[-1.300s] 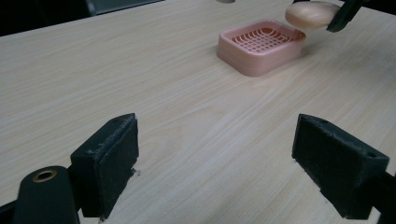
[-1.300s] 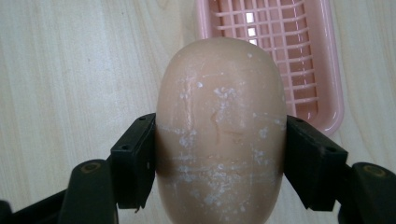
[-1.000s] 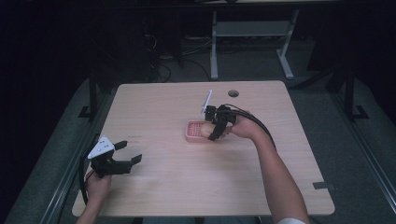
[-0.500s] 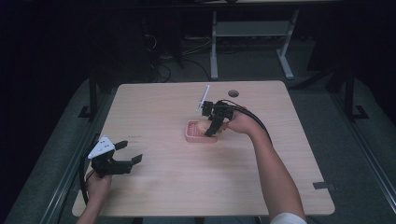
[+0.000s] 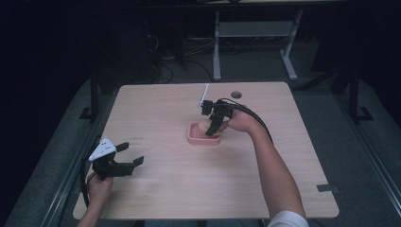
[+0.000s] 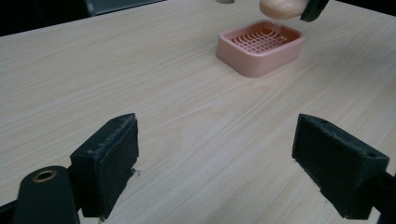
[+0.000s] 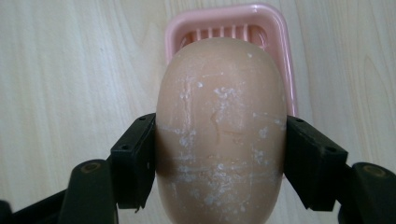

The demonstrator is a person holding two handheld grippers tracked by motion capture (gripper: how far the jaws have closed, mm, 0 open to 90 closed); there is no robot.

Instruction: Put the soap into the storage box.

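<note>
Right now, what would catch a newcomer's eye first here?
The right gripper, near the table's middle, clamps a pale bar of soap just above a pink soap dish. The left gripper waits open and empty near the near left edge.

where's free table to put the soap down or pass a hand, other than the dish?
Bare wood lies between the left gripper and the pink soap dish, and along the near edge of the table. The far left corner is free too. It is crowded at the dish, where the right gripper holds the soap above it.
</note>
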